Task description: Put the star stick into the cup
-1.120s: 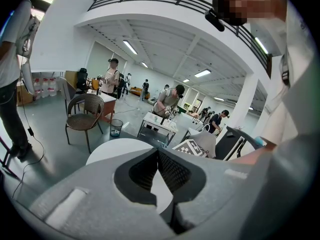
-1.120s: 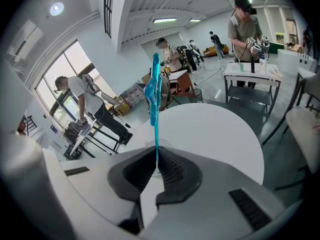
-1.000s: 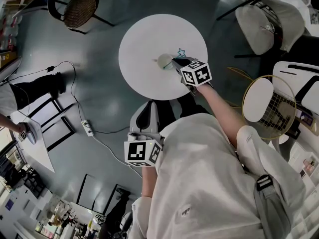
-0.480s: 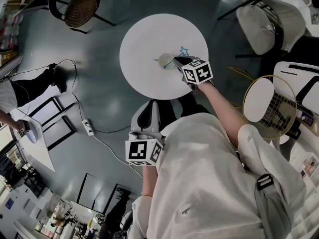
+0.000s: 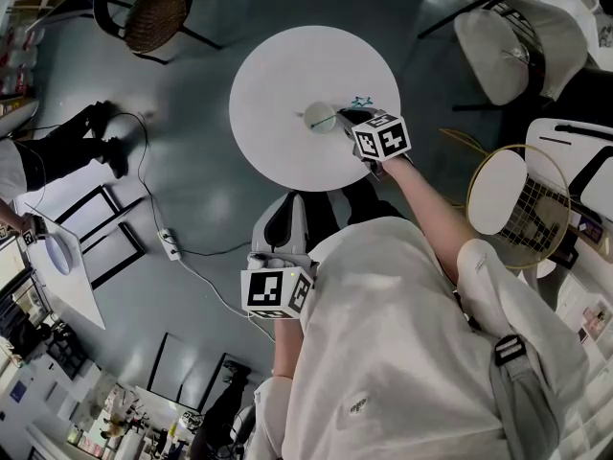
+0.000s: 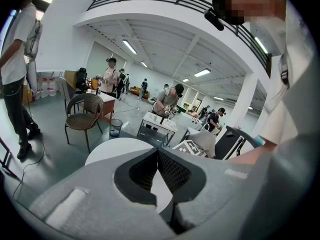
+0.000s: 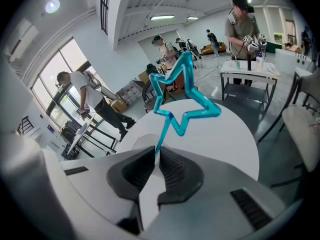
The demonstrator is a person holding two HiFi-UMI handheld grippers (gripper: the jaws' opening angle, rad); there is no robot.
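— Star stick (image 5: 361,102): where does it sit?
— Take it from the left. The left claw (image 5: 283,209) hangs short of the near edge of the round white bench (image 5: 278,75). Its jaws are pressed together at the tips with nothing between them.
— And on the bench itself?
— A pale cup (image 5: 319,116) stands near the middle, mouth up. Just to its right is the star stick, a blue outline star on a thin stem.
— Loose or held?
— Held. The right claw (image 5: 342,119) has its jaws closed on the stem. In the right gripper view the stem runs down into the nip, and the star stands clear above the jaw tips, tilted to the right.
— Is it in the cup?
— No. The star head lies to the right of the cup's rim, over the bare bench top. Whether the stem's lower end touches the cup, I cannot tell.
— Anything further right?
— A racket (image 5: 522,204) lies well beyond the bench.
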